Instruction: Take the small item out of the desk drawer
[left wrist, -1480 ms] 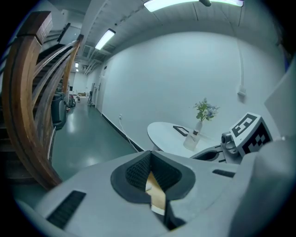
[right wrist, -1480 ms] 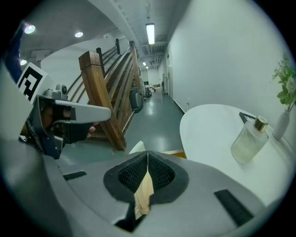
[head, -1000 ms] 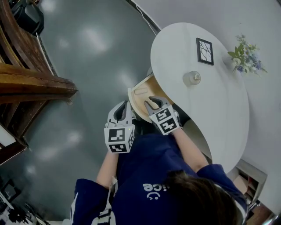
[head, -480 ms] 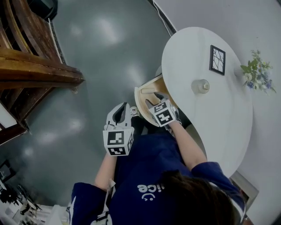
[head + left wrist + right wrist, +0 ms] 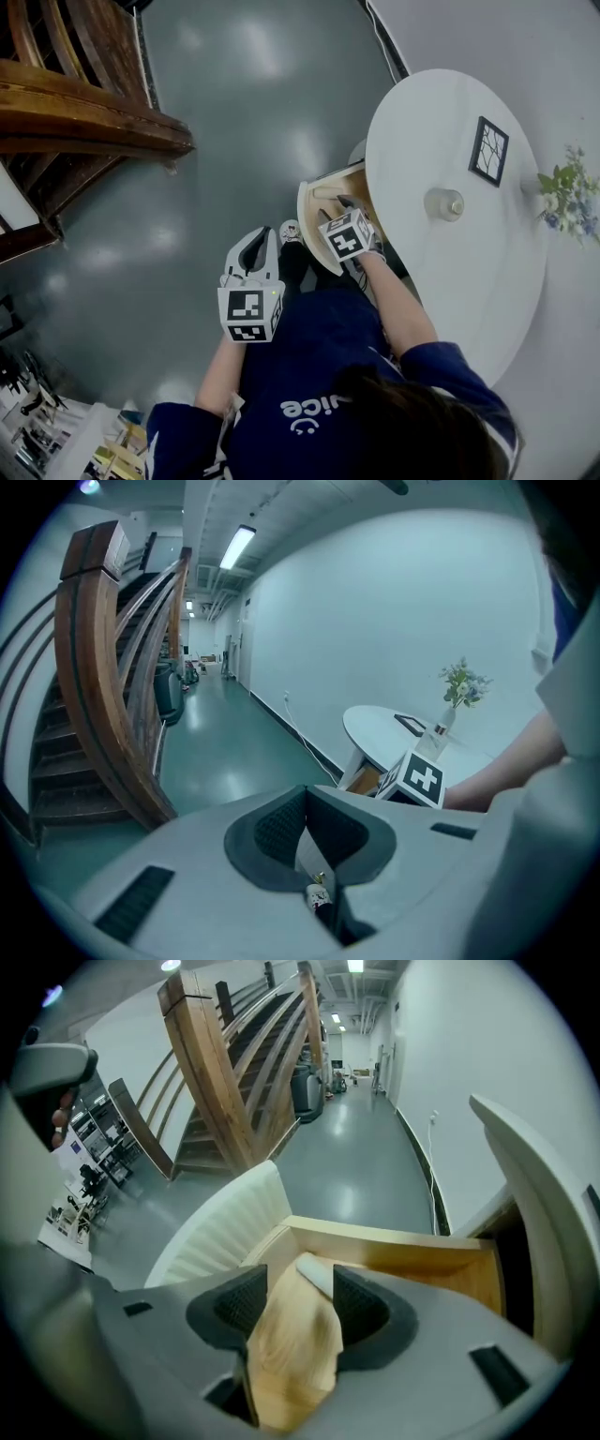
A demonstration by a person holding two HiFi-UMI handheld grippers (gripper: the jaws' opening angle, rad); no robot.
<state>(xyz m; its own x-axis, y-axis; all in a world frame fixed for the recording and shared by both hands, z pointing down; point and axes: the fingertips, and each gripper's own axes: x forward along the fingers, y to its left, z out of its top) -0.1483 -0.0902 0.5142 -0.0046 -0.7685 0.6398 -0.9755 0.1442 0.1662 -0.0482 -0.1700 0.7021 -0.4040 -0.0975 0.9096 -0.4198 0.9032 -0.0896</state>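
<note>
The desk drawer (image 5: 309, 214) stands pulled out from under the round white table (image 5: 450, 272), its pale wooden inside showing. My right gripper (image 5: 340, 208) points steeply down into it. In the right gripper view a small pale roll-shaped item (image 5: 314, 1274) lies on the drawer floor (image 5: 412, 1269) between the tips of my right gripper (image 5: 291, 1299). Its jaws have just been opening and the pads do not press on the item. My left gripper (image 5: 260, 240) hangs beside the drawer over the grey floor, its jaws together with nothing in them (image 5: 305, 834).
On the table stand a framed picture (image 5: 489, 150), a small jar (image 5: 444, 203) and a vase of flowers (image 5: 567, 192). A wooden staircase (image 5: 84, 112) rises at the left. The drawer's ribbed white front (image 5: 225, 1222) curves on its outer side.
My right gripper has sunk into the drawer and its jaws have spread wider. The left gripper has shifted slightly beside the drawer. The head view has swung, so the table sits further right.
</note>
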